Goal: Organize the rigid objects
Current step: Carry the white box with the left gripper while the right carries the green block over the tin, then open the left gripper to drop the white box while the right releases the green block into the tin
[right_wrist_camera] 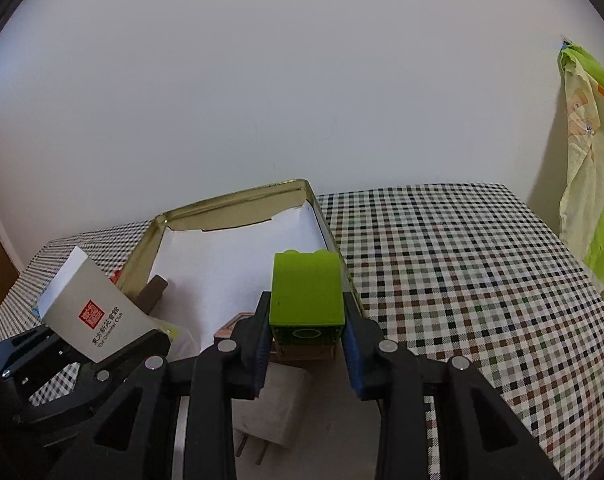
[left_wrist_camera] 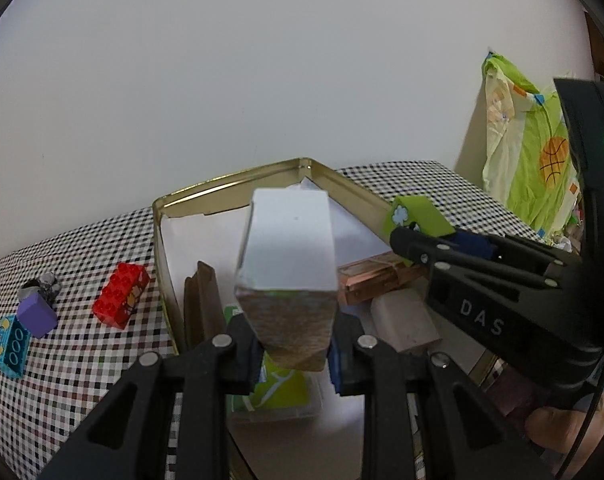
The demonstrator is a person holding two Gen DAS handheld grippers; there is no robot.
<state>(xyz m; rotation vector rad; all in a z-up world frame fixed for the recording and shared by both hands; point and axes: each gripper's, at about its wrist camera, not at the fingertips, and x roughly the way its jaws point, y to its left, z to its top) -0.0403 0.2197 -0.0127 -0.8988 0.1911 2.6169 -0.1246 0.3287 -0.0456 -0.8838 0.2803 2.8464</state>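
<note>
A gold tin box [left_wrist_camera: 238, 178] lined with white paper stands open on the checkered table; it also shows in the right wrist view [right_wrist_camera: 238, 200]. My left gripper [left_wrist_camera: 294, 344] is shut on a white box [left_wrist_camera: 288, 248] with a red seal, held above the tin; it also shows in the right wrist view [right_wrist_camera: 90, 312]. My right gripper [right_wrist_camera: 306, 344] is shut on a green brick [right_wrist_camera: 306, 290] over the tin's right side; the brick shows in the left wrist view [left_wrist_camera: 416, 216] too. Inside the tin lie a brown block [left_wrist_camera: 204, 304], a copper case [left_wrist_camera: 374, 280], a white charger [left_wrist_camera: 406, 318] and a green card [left_wrist_camera: 278, 388].
On the checkered cloth [right_wrist_camera: 462, 272] left of the tin lie a red brick [left_wrist_camera: 120, 294], a purple block [left_wrist_camera: 36, 316], a teal brick [left_wrist_camera: 10, 346] and a grey-black lump [left_wrist_camera: 48, 284]. A green patterned cloth [right_wrist_camera: 590, 184] hangs at the right. A white wall stands behind.
</note>
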